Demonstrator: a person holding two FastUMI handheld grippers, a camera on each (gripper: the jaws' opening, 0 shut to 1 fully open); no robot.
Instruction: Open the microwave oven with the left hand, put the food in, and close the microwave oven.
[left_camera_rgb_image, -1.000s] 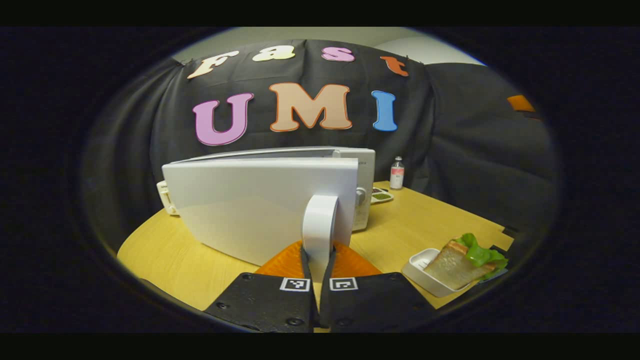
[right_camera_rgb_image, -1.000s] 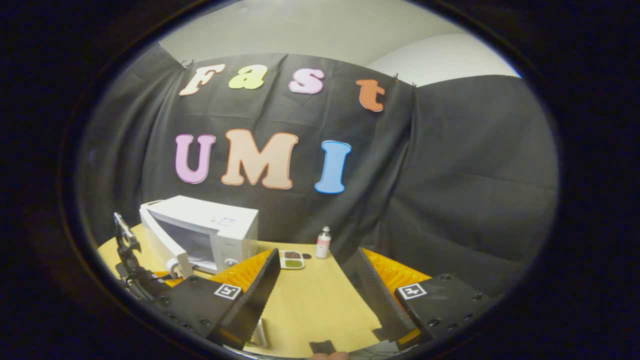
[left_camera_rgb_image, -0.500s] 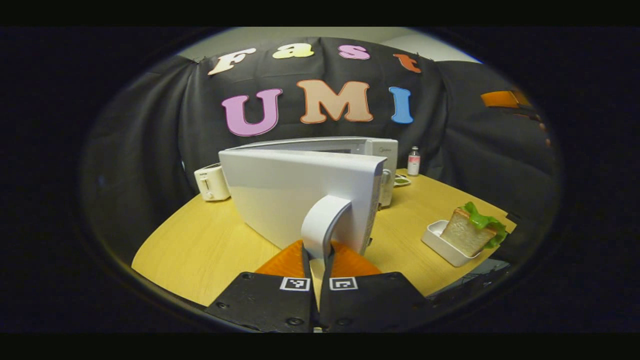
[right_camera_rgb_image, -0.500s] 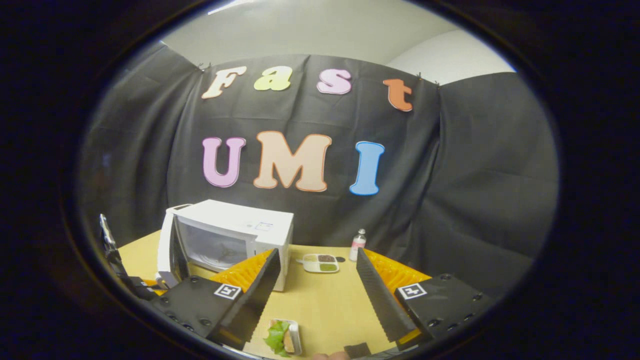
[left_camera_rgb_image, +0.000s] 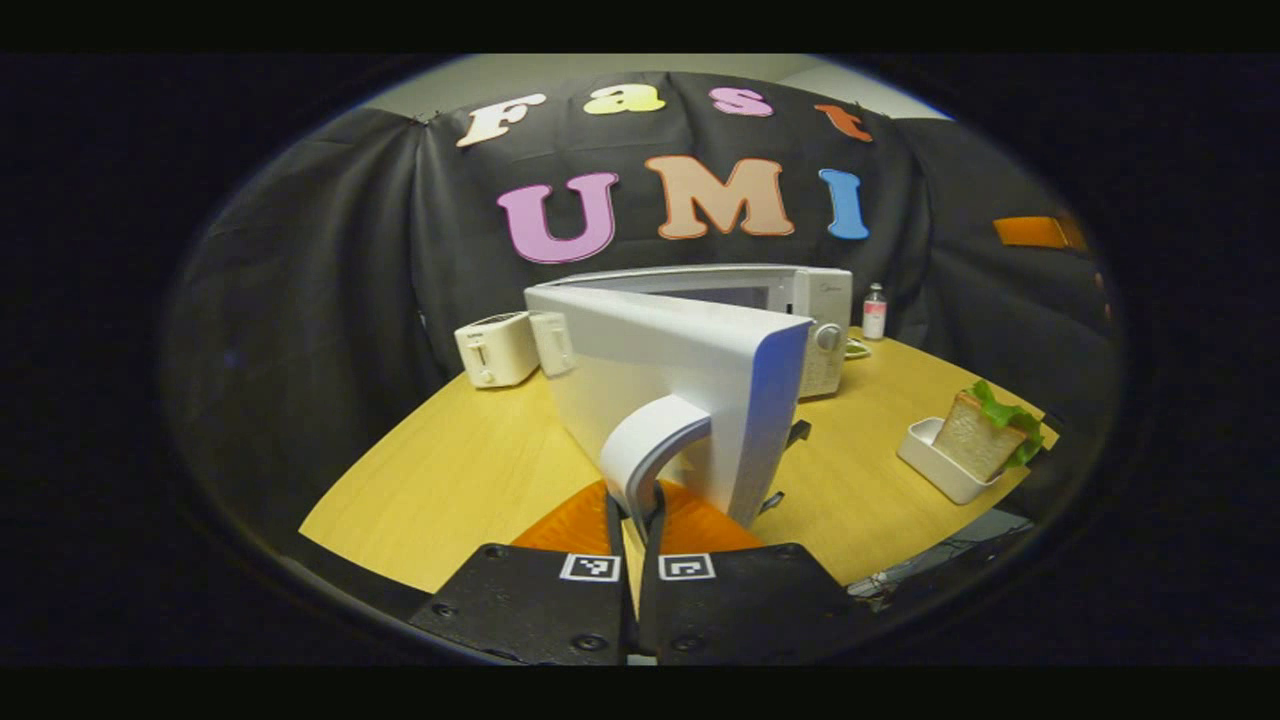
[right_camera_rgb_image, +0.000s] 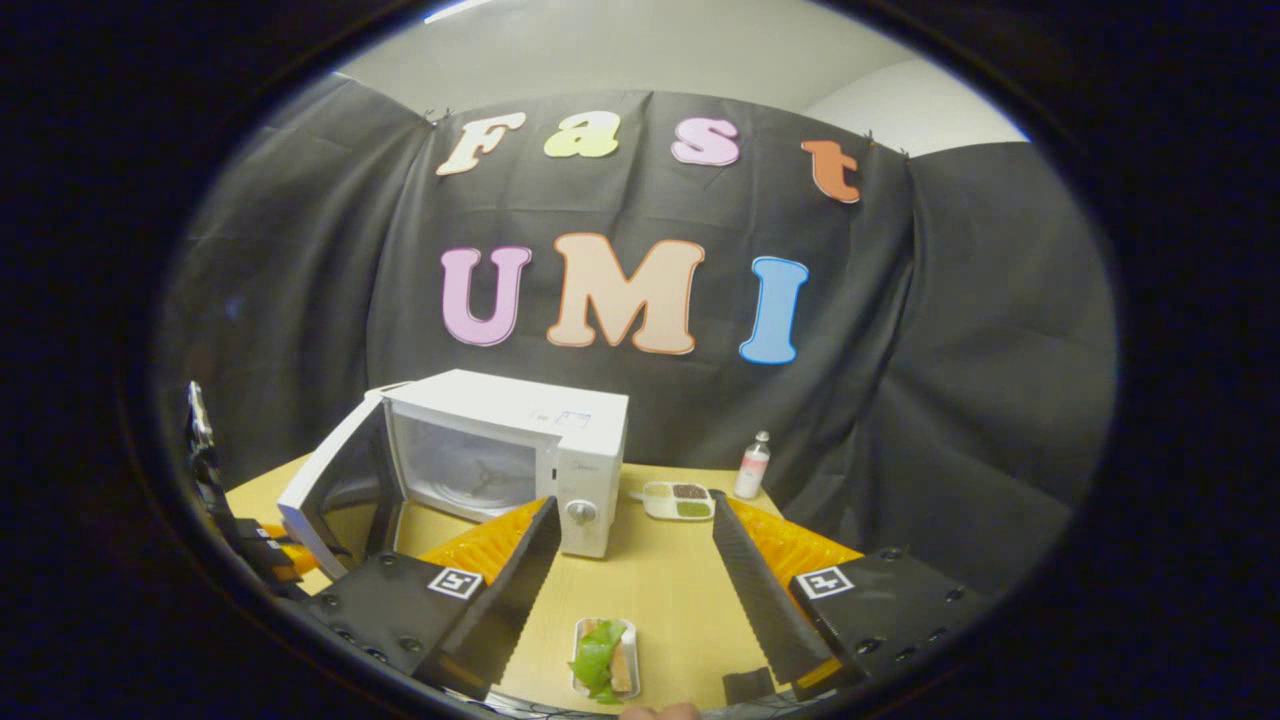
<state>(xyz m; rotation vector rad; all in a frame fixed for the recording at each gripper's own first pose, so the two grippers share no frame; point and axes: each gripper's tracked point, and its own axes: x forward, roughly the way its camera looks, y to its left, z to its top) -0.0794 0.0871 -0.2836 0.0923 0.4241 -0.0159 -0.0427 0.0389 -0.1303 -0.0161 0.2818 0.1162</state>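
Observation:
A white microwave (right_camera_rgb_image: 520, 450) stands on the wooden table (right_camera_rgb_image: 660, 590), its door (left_camera_rgb_image: 670, 380) swung out about halfway. My left gripper (left_camera_rgb_image: 632, 505) is shut on the door's curved white handle (left_camera_rgb_image: 645, 450). In the right gripper view the left gripper (right_camera_rgb_image: 255, 540) sits at the far left by the door's edge (right_camera_rgb_image: 320, 500), and the oven's cavity (right_camera_rgb_image: 470, 470) shows. A sandwich with green lettuce (right_camera_rgb_image: 600, 655) lies in a small white tray (left_camera_rgb_image: 940, 465) near the table's front. My right gripper (right_camera_rgb_image: 630, 575) hangs open above that tray, holding nothing.
A white toaster (left_camera_rgb_image: 495, 348) stands left of the microwave. Behind the oven's right side are a small bottle (right_camera_rgb_image: 752, 465) and a little dish with compartments (right_camera_rgb_image: 678, 500). The table's front edge (left_camera_rgb_image: 900, 570) runs close below the tray.
The microwave door has swung further open with my left gripper on its handle. The right gripper view has shifted, bringing the sandwich tray between its open fingers.

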